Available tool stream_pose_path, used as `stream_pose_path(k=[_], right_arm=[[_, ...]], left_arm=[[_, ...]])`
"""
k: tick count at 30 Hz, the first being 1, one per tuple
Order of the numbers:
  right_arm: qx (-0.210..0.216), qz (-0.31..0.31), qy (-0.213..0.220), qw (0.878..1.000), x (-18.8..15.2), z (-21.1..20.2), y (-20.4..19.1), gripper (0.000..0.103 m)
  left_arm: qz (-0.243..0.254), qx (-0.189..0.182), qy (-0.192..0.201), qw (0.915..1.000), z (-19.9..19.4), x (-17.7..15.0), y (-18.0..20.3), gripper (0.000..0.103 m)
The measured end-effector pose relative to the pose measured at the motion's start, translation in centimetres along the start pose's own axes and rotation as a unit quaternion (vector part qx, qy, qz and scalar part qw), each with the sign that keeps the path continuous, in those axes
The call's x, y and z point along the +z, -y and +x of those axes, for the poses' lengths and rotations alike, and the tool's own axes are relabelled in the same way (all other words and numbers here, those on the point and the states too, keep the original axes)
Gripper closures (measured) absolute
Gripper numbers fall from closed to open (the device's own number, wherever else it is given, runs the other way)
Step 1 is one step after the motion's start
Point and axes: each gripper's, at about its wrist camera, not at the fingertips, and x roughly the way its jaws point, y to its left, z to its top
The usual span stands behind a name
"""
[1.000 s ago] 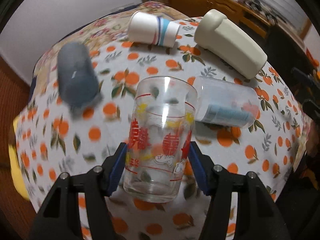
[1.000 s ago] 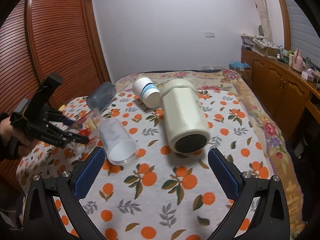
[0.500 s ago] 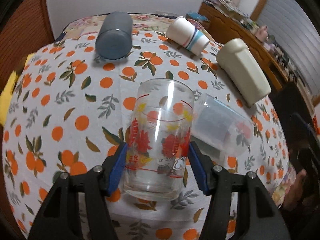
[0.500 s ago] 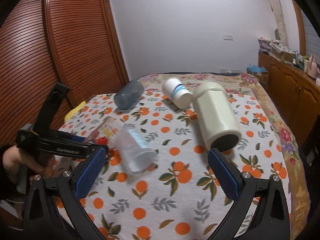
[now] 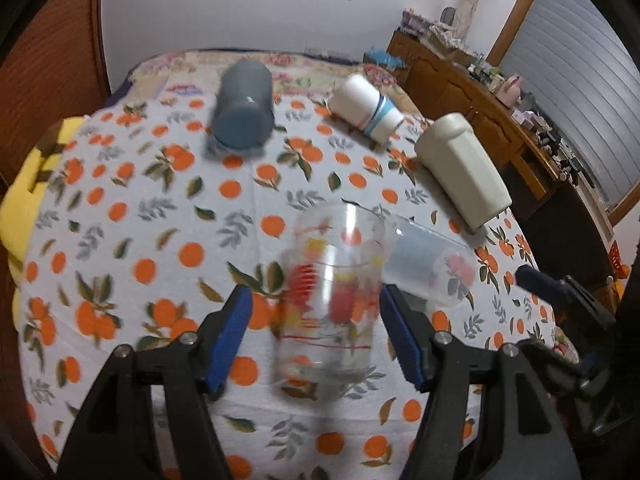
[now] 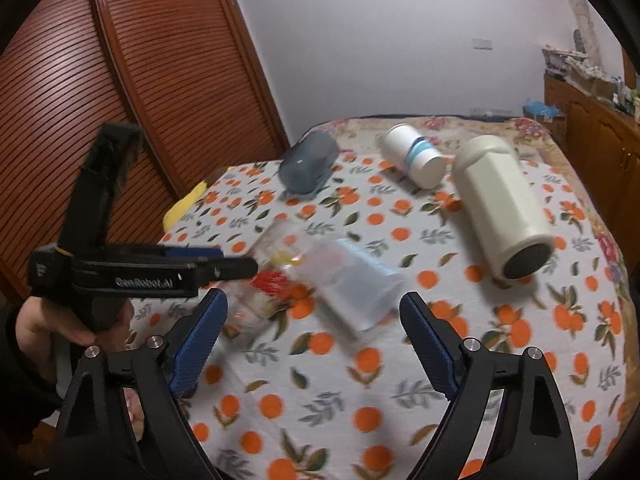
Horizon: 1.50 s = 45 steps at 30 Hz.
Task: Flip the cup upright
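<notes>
A clear glass cup (image 5: 330, 300) with red and yellow print stands between the pads of my left gripper (image 5: 316, 328), blurred, mouth up. The pads stand apart from its sides, so the gripper is open. In the right wrist view the glass (image 6: 266, 276) sits on the orange-print cloth, with the left gripper (image 6: 224, 262) beside it. My right gripper (image 6: 312, 340) is open and empty, hovering near the front of the table. A frosted plastic cup (image 6: 356, 284) lies on its side right next to the glass; it also shows in the left wrist view (image 5: 430, 268).
A grey cup (image 5: 244, 110), a white cup with blue stripes (image 5: 368, 110) and a large cream container (image 5: 464, 170) lie on their sides at the far part of the table. A yellow cushion (image 5: 24, 196) sits at the left edge. Wooden cabinets (image 5: 480, 92) stand at right.
My left gripper has opened and let go of the glass, which now stands on the cloth. The left gripper has tilted up and pulled back slightly. The right gripper shifted a little.
</notes>
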Motion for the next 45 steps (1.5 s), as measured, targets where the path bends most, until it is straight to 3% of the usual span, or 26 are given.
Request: stream_pose_path(k=[14,25,42,45], right_arm=[[0.003,0.016,-0.079,0.997,-0.3,5.5,-3.7,0.022],[-0.040,0.054,-0.138,0.988,0.3,8.2,-2.0,0.022],[-0.054,0.074,-0.204,0.975,2.1,13.1,-0.4,0.018],[-0.061,0.063,-0.205,0.975,2.3,13.4,-0.6,0.022]], left_arm=[[0.003,0.065,0.061,0.9960,-4.0,-1.3,-6.5,0.029],[0.010,0.058,0.072,0.9957,-3.8,-2.1,-7.2,0.029],[0.028,0.048,0.060,0.9967,-2.5,-2.9,-6.1,0.029],[0.029,0.048,0.057,0.9968,-2.4,-3.0,-6.1,0.029]])
